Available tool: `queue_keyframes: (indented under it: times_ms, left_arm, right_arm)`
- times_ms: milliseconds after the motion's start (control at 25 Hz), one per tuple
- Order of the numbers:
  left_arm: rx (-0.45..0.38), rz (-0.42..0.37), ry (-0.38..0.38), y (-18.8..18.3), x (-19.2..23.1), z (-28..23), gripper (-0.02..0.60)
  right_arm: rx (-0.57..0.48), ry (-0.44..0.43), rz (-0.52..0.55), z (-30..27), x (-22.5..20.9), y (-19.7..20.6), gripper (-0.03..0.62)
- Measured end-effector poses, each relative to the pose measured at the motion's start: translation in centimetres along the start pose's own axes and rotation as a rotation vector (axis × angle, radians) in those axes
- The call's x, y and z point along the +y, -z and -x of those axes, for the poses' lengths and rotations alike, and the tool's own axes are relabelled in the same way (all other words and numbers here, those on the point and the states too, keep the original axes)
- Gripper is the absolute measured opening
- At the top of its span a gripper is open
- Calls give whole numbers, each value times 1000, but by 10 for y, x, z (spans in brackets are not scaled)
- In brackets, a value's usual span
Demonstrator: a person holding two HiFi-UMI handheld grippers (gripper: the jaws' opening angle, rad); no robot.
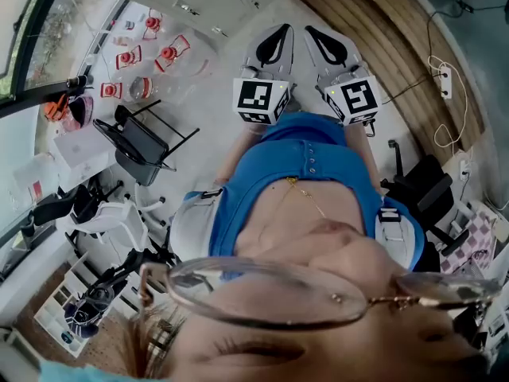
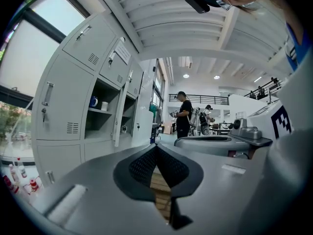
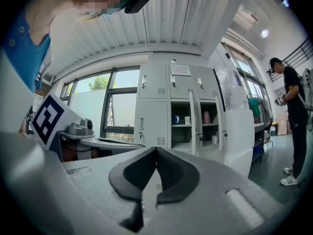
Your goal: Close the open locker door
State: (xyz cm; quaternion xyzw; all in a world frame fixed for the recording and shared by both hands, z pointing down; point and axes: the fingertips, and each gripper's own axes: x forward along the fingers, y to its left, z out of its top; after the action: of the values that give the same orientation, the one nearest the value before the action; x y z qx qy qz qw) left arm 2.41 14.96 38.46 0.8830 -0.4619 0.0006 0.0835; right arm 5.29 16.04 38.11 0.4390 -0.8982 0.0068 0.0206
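Ahead of the person, in the middle row of the grey locker bank (image 3: pixel 151 106), the open locker door (image 3: pixel 194 124) stands swung out edge-on toward the room. A second door (image 3: pixel 218 116) just beside it is ajar too, so I cannot tell which of the two is meant. On the bank's bared shelves sit a blue mug (image 3: pixel 175 119), a white cup (image 3: pixel 187 120) and a pink bottle (image 3: pixel 206 117). Well apart from the bank, the left gripper (image 2: pixel 156 153) and the right gripper (image 3: pixel 156 153) are carried side by side, pointing level at it. Each has its fingers (image 2: pixel 144 165) pressed together on nothing. I'd judge that suits a shove with blunt closed tips against the door's face, not a grasp. Neither touches the door. Beyond the bank's right end a bystander in black (image 3: pixel 293 111) stands clear of the door's swing. The door's handle and hinges are hard to make out edge-on. The head view shows mostly the person's blue shirt (image 1: pixel 306 173) and glasses (image 1: pixel 270 293), with the bank cut off.
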Motion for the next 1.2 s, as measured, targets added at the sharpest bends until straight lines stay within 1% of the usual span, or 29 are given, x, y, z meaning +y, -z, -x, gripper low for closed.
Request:
queue_keyframes:
  times_ms: [200,360,520,760,920,1200]
  left_arm:
    - [5,11,15,-1,19,-12,0]
    - [2,8,21,-3,40,-17,0]
    - [0,-2,10,-5,60,-19,0]
    - [4,6,-7,-4,85,-12,0]
    - [9,16,-16,-3,96,-8,0]
    - [3,29,-35,-6,112,-10,0]
  right_arm:
    - [0,14,0,-24,-8,0,2]
    - [-6,8,1,-48,-5,1,2]
    - [-4,7,0,-67,-2,2,2]
    - [2,12,-7,-85,7,6,2]
    - [11,17,-15,-91,11,7,2]
    - [22,-9,-15,-108,14,8,2]
